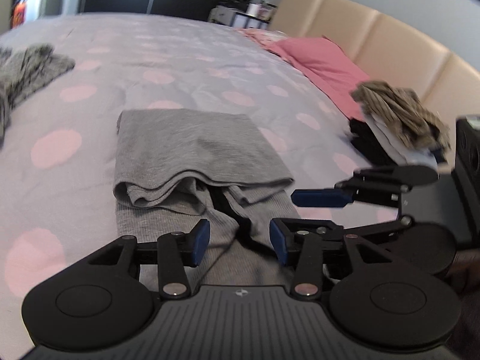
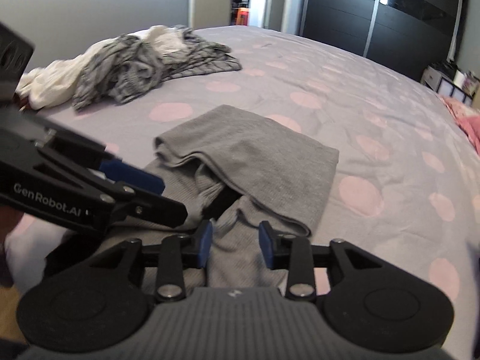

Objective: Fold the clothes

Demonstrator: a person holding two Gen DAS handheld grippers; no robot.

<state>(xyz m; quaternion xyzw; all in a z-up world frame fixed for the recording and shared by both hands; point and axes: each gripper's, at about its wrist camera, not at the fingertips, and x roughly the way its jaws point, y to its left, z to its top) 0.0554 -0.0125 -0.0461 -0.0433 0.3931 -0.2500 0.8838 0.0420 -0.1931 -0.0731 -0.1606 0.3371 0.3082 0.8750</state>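
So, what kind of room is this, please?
Most likely a bedroom. A wide bed with a padded headboard and pink pillow fills the view, a dark wardrobe stands behind, and a part-folded grey garment lies on the dotted cover.

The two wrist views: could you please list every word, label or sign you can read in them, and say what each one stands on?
"GenRobot.AI" in white, on the black side arm of the left gripper, seen in the right wrist view.
A small round emblem on the grey body of the left gripper: no letters readable.
A faint mark on the grey body of the right gripper: too blurred to read.
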